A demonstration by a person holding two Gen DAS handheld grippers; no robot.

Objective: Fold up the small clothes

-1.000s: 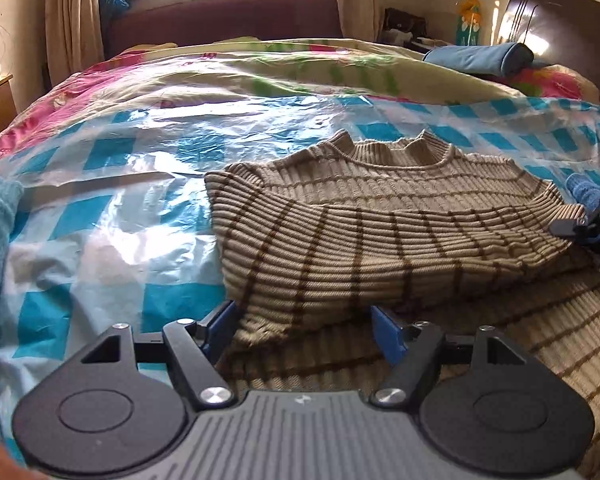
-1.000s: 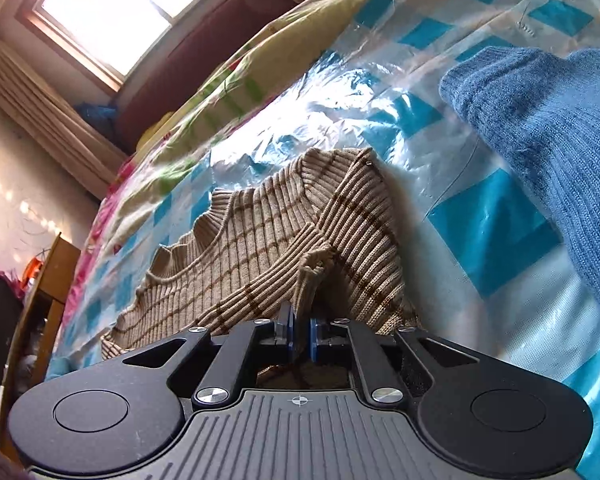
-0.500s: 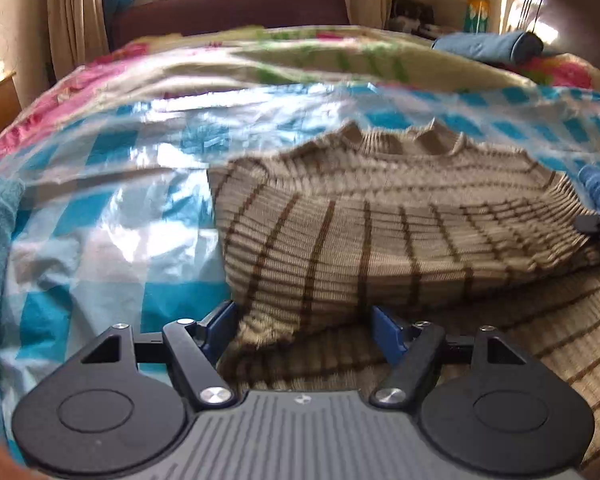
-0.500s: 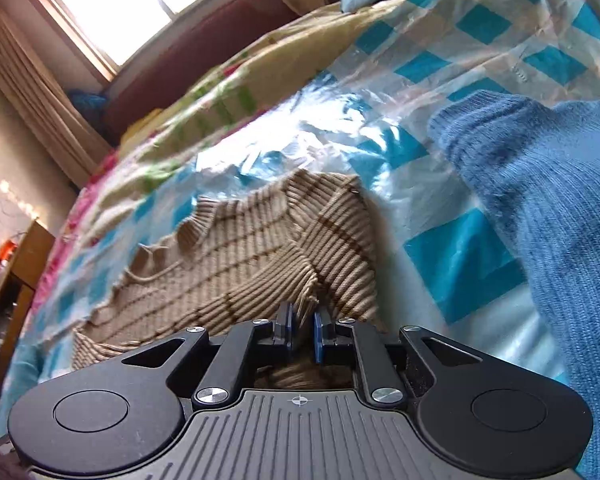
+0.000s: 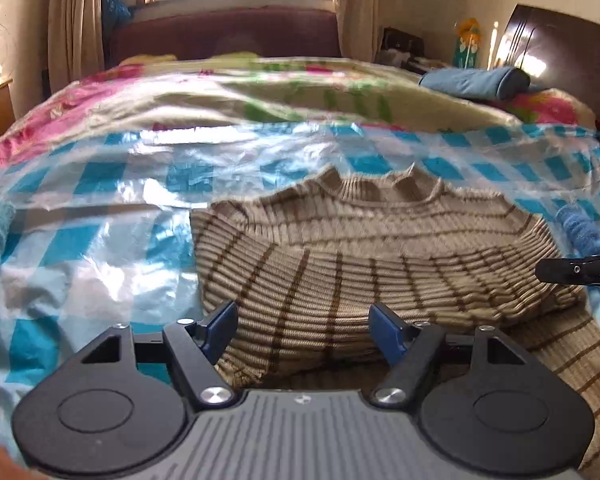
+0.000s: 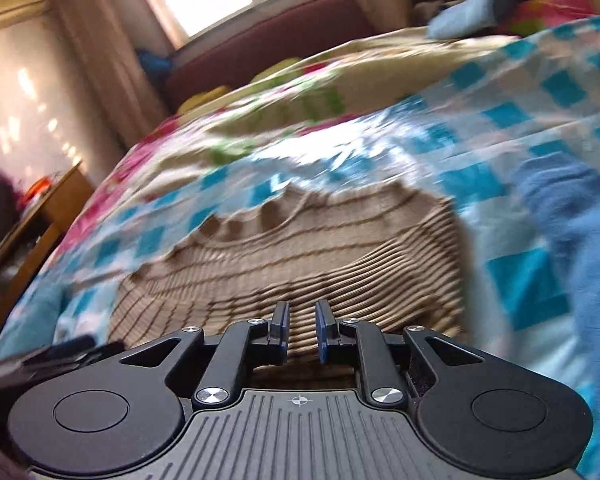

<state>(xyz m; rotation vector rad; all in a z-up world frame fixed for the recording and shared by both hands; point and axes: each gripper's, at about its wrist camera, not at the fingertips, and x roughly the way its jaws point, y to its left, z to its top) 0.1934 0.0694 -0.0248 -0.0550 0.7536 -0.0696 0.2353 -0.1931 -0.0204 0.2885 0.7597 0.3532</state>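
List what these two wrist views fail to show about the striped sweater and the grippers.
- Striped sweater, left wrist view: its near hem is hidden behind the left gripper body.
- Right wrist view: motion blur smears the sweater's ribbing and the blue knit at the right edge.
- Right gripper: its fingers are opening; nothing shows between them.
- Left wrist view: only a black tip of the right gripper enters at the right edge; the rest is cut off.
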